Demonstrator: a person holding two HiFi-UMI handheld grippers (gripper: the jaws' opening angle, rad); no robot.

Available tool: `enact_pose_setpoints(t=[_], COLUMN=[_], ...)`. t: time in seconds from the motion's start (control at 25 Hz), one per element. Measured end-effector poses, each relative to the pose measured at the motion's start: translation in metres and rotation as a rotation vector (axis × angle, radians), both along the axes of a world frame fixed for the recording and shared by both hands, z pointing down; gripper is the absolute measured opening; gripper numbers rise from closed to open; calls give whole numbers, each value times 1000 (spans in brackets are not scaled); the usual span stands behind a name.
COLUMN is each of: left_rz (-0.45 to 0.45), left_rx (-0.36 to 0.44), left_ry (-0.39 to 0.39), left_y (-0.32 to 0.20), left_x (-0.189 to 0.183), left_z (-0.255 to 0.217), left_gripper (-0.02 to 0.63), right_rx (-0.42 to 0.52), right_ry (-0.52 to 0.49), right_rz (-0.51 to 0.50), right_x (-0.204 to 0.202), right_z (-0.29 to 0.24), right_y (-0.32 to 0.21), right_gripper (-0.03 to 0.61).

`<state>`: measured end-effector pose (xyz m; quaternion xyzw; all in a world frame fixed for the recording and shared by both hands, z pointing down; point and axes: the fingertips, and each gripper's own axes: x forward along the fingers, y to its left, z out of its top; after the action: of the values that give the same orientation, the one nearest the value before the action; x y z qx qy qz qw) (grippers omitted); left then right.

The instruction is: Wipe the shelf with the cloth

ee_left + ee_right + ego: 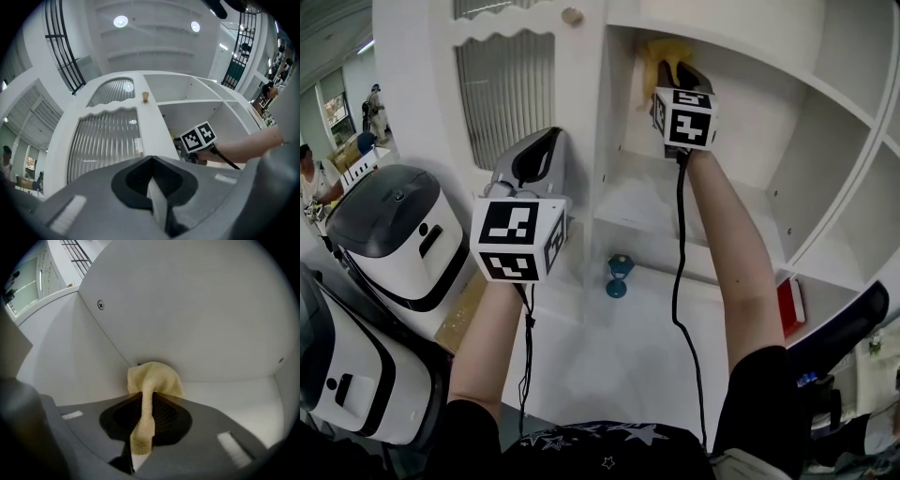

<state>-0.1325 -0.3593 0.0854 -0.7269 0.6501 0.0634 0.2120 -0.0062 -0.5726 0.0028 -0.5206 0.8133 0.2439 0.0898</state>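
The yellow cloth [152, 380] is pinched in my right gripper [146, 397], which is shut on it deep inside an upper compartment of the white shelf unit [750, 122]. The cloth's bunched end presses into the back corner of that compartment. From the head view the cloth [664, 52] shows just above the right gripper [677, 67] and its marker cube. My left gripper [536, 155] is held lower, in front of the ribbed cabinet door [502, 94]; its jaws are shut with nothing between them. In the left gripper view the left gripper [151, 161] points up at the shelf unit.
A small blue cup-shaped object [618, 277] stands on a lower shelf. A red thing [789, 305] lies in the lower right compartment. White and black machines [403, 234] stand at the left. A small knob [572, 16] sits above the ribbed door. People are in the far background at left.
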Motion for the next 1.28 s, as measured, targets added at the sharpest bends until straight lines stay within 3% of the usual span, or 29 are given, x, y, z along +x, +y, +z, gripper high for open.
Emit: enact_pose_setpoints(t=[0.72,1.28], left_rz=[187,241], left_rx=[-14,-47], left_ry=[2,3], left_y=[3,-8], left_x=[84,106], left_z=[16,31], left_gripper=[0,0], right_rx=[-7,-87], right_ry=[-58,-253], right_rz=[280,430], right_x=[164,254], right_z=[0,3], right_y=[-5,-3], right_gripper=[74,74])
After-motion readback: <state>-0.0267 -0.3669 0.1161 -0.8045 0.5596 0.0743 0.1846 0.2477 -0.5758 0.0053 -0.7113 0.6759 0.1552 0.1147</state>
